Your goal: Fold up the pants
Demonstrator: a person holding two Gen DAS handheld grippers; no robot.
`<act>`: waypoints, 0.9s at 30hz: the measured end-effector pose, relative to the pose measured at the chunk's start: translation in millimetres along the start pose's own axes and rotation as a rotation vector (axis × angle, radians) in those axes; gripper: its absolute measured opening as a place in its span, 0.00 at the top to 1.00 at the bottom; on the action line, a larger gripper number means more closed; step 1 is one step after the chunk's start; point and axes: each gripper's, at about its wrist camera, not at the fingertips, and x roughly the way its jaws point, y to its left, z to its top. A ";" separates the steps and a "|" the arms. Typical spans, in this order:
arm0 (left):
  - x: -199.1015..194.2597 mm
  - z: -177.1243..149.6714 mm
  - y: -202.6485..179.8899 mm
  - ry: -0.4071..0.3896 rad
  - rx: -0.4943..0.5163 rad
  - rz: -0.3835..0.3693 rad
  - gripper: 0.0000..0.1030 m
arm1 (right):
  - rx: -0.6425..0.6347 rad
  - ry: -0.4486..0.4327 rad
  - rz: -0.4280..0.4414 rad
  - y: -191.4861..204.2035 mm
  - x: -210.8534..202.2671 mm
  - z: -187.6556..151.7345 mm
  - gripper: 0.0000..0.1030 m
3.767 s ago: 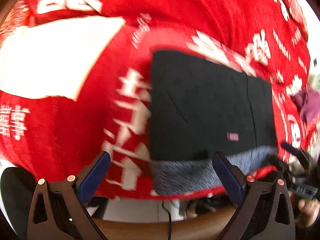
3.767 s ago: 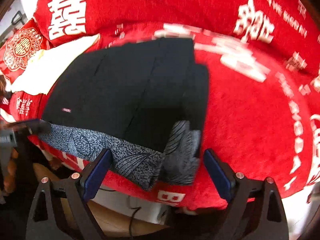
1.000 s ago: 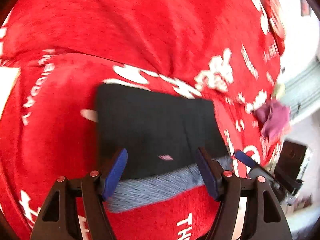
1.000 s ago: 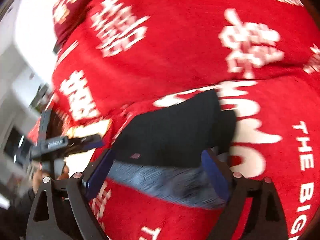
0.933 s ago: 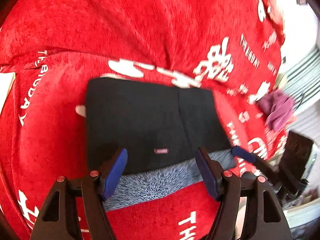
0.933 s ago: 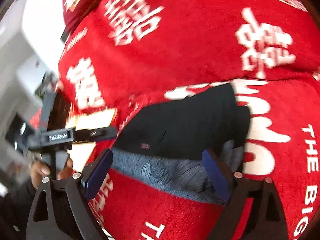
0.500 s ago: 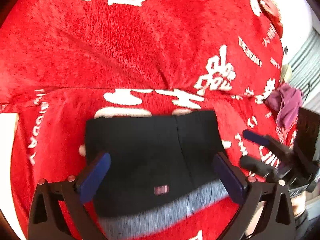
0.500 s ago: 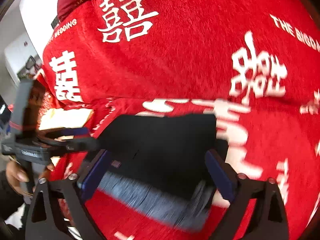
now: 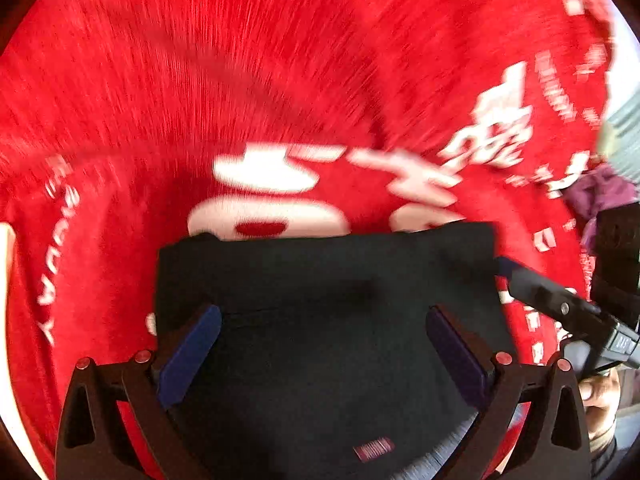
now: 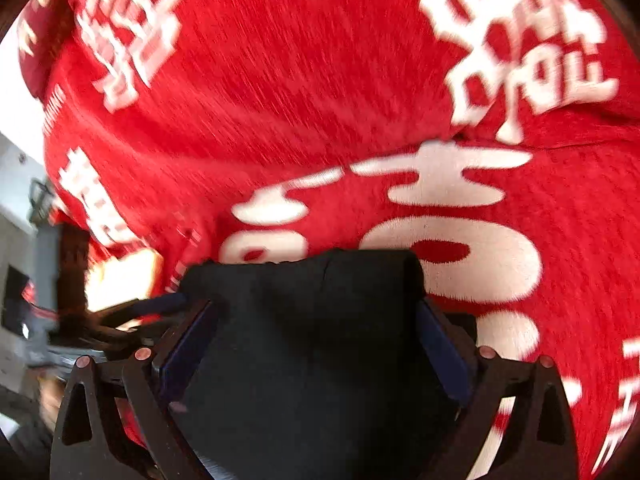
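Fingers [image 9: 188,350] of the left gripper [image 9: 322,342] spread wide apart, gripping nothing, low over the black pants [image 9: 320,280]. Right gripper [image 10: 316,344] likewise spread, empty, over the same garment. Pants lie folded flat on red blanket [image 9: 280,80] with white characters. Both views motion-blurred. Purple cloth [image 9: 600,196] at far right.

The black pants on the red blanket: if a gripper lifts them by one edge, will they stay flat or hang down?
The black pants would probably droop, since they lie as soft folded layers. The fold may open, because nothing visibly pins it. They likely grip rather than slide on the fuzzy red blanket.
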 end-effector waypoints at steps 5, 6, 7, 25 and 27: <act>-10.7 -50.6 -21.3 -0.005 0.101 0.108 0.00 | -0.234 -0.079 0.024 50.6 -55.0 -57.4 0.01; 0.4 -59.1 -21.0 0.029 0.108 0.144 0.00 | -0.268 -0.067 0.005 56.2 -54.4 -70.1 0.01; 9.5 -64.8 -22.0 0.038 0.124 0.182 0.00 | -0.291 -0.034 -0.030 57.6 -47.7 -81.1 0.01; -79.9 -111.0 -42.8 -0.184 -0.008 0.283 0.00 | -0.250 -0.073 -0.465 77.8 -69.9 -111.6 0.00; -83.0 -113.8 -44.2 -0.189 -0.021 0.274 0.00 | -0.228 -0.071 -0.467 76.0 -71.5 -110.9 0.00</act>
